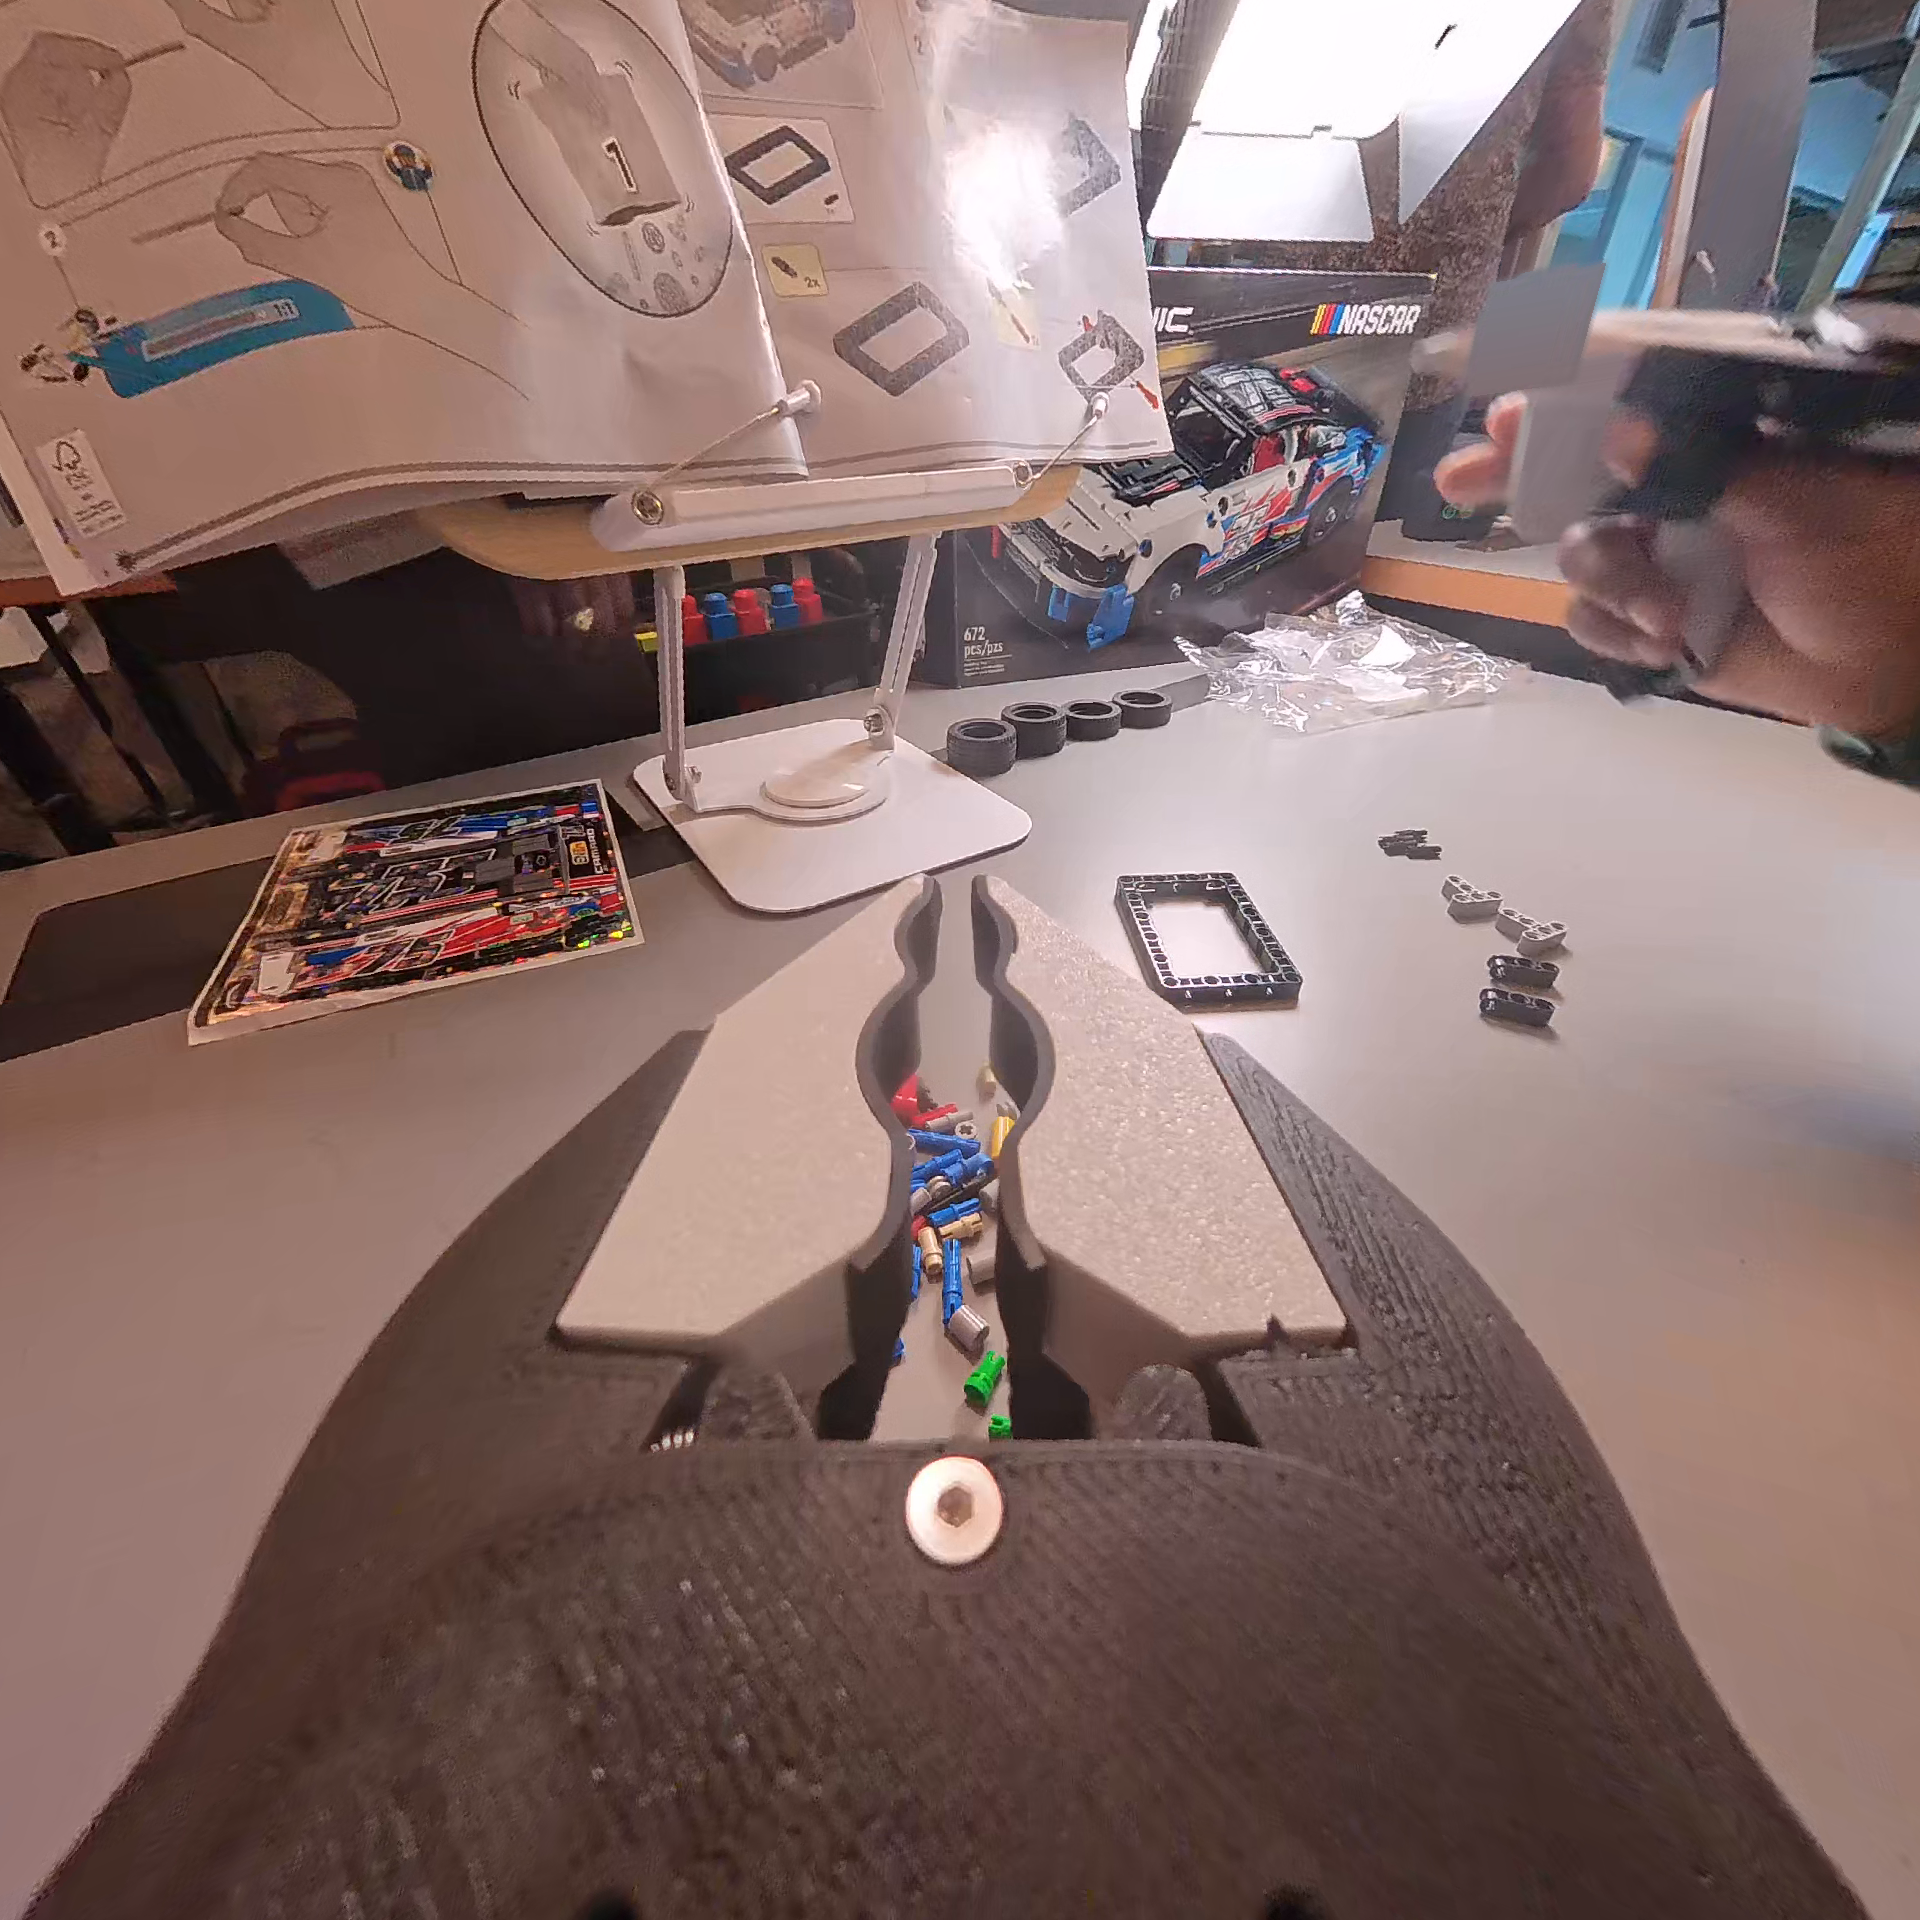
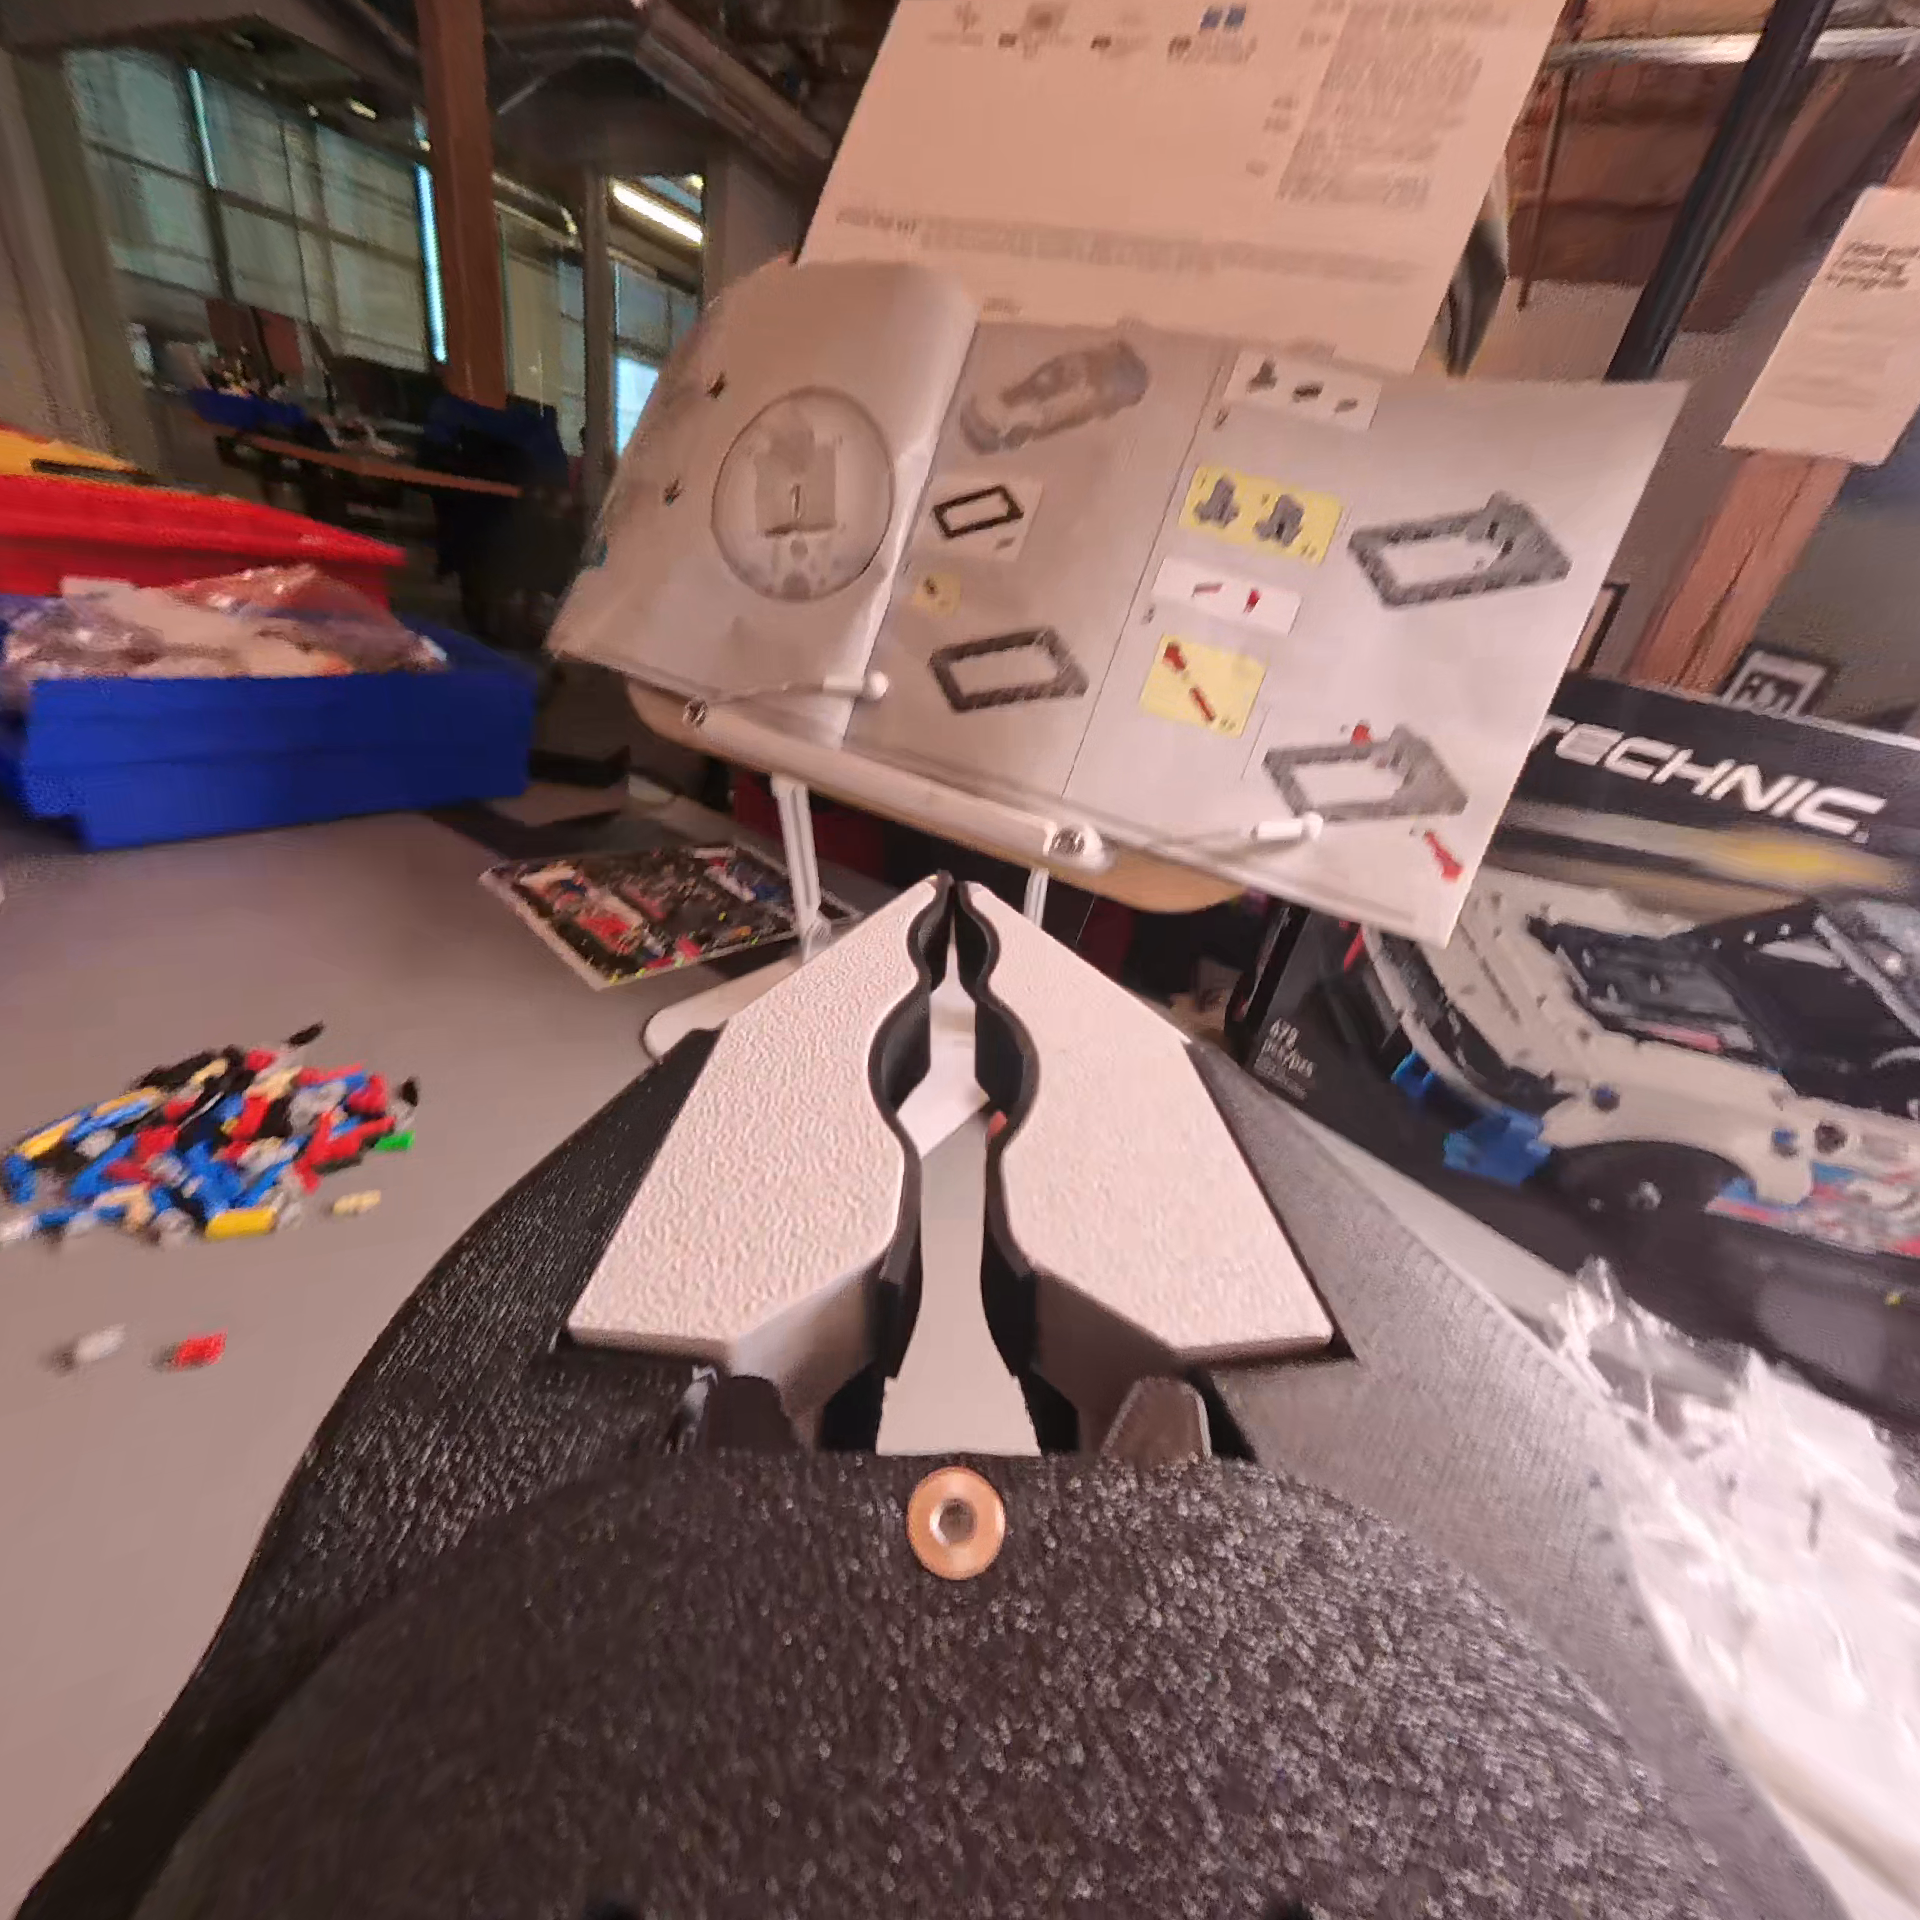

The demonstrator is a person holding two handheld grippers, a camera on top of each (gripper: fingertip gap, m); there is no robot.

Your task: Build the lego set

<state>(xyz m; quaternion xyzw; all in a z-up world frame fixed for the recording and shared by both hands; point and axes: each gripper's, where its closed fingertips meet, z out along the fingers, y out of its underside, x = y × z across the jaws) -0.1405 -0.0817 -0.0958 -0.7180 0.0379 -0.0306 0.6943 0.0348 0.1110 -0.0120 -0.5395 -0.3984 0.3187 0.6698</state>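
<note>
My left gripper (image 1: 957, 888) hangs over a pile of small coloured pins and pieces (image 1: 951, 1164), which shows between its fingers. Its tips stand a narrow slit apart with nothing between them. A black rectangular frame (image 1: 1208, 940) lies flat on the table to its right. Past it lie two grey angled pieces (image 1: 1501, 909), two short black beams (image 1: 1520, 987) and some black pins (image 1: 1410, 844). My right gripper (image 2: 949, 886) is shut with its tips touching and nothing in them. It is raised and faces the instruction booklet (image 2: 1143, 582). The coloured pile (image 2: 208, 1143) lies to its left.
The booklet stands on a white stand (image 1: 831, 821) at the table's middle back. A sticker sheet (image 1: 416, 914) lies to its left and several black tyres (image 1: 1060, 724) to its right. The set's box (image 1: 1247, 468), a crumpled plastic bag (image 1: 1351, 665) and blue and red bins (image 2: 260, 727) are also here. A blurred hand (image 1: 1745, 582) is at the right.
</note>
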